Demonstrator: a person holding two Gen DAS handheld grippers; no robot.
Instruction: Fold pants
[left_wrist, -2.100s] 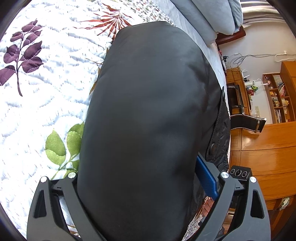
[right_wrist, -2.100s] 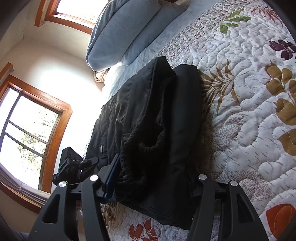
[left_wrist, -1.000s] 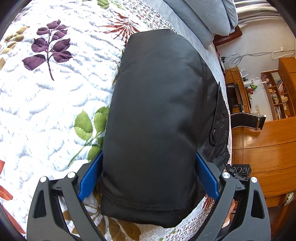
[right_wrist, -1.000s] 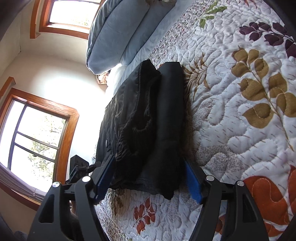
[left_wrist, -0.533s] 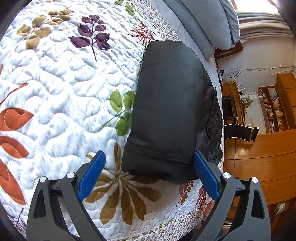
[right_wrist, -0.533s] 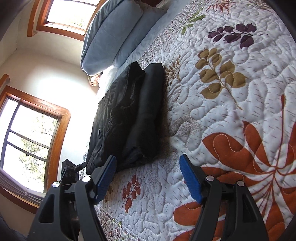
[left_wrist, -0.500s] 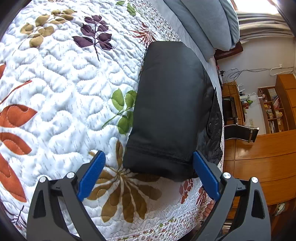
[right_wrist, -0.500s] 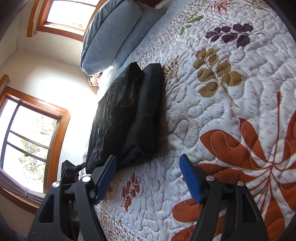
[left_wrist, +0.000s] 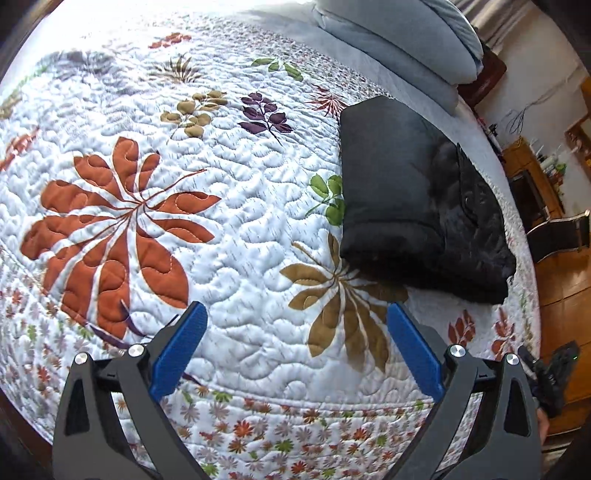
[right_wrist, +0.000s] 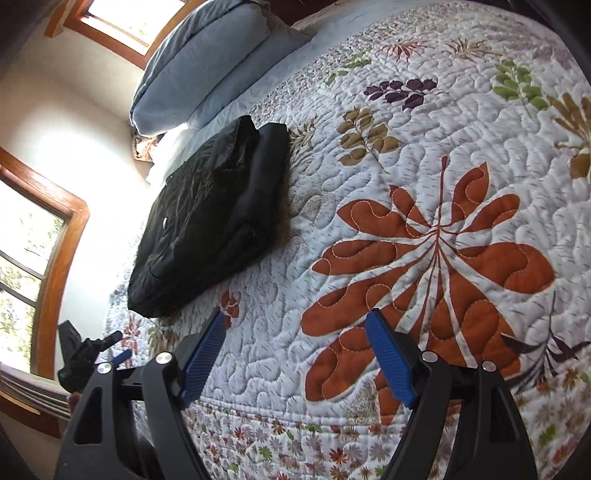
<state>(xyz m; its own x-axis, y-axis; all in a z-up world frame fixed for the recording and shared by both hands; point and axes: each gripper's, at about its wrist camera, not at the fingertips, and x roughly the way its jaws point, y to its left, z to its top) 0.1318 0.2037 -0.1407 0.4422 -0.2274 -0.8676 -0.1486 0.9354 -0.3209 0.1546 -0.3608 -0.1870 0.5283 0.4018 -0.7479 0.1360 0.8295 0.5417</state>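
Left tongs (left_wrist: 295, 339) spread wide, empty, hovering over quilt (left_wrist: 229, 229). Black pants (left_wrist: 413, 199), folded bundle, lie ahead-right of them near bed edge, long axis toward pillows (left_wrist: 399, 40). Right tongs (right_wrist: 295, 347) also wide, empty; pants (right_wrist: 207, 225) ahead-left. Left tongs look nearer.

The folded pants (left_wrist: 413, 192) lie on the quilt (left_wrist: 236, 229) near the bed's edge, ahead and to the right of my left gripper (left_wrist: 295, 343), ahead and to the left of my right gripper (right_wrist: 295, 350). Both grippers hang apart from them, over the quilt's near border. The pillows (right_wrist: 207, 62) lie beyond the pants.
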